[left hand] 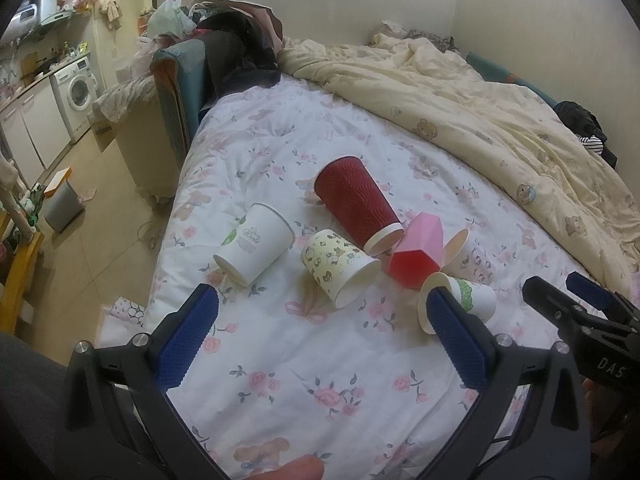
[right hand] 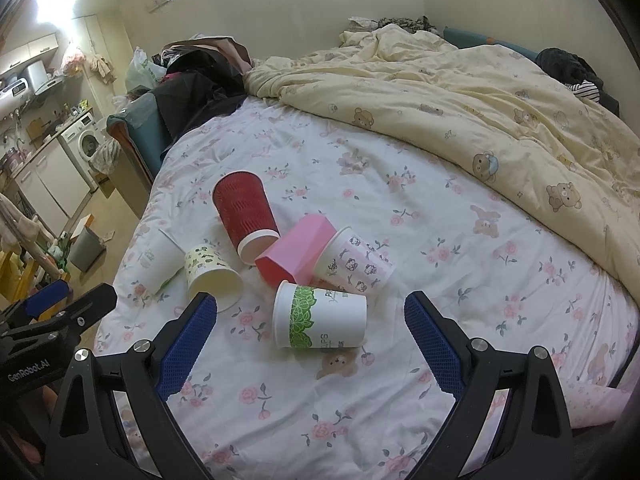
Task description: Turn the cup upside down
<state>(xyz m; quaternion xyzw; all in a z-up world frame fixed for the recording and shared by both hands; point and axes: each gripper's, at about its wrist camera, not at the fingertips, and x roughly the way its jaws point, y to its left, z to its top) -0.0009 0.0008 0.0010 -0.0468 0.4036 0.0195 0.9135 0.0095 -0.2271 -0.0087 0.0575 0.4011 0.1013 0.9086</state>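
Note:
Several cups lie on their sides on a floral bedsheet [left hand: 320, 380]: a red ribbed cup [left hand: 354, 202] [right hand: 244, 212], a pink faceted cup [left hand: 416, 254] [right hand: 298, 246], a white cup with a green logo [left hand: 256, 248] [right hand: 154, 260], a yellow bear-print cup [left hand: 338, 268] [right hand: 210, 274], a green-banded white cup [left hand: 466, 300] [right hand: 320, 314] and a kitten-print cup [right hand: 356, 266]. My left gripper [left hand: 320, 308] is open and empty, short of the yellow cup. My right gripper [right hand: 310, 308] is open and empty, with the green-banded cup between its fingertips' line.
A crumpled yellow duvet [left hand: 500, 120] [right hand: 480, 112] covers the far and right side of the bed. Dark clothes [left hand: 240, 52] are piled at the far left corner. The bed's left edge drops to a floor with a grey bin [left hand: 62, 208].

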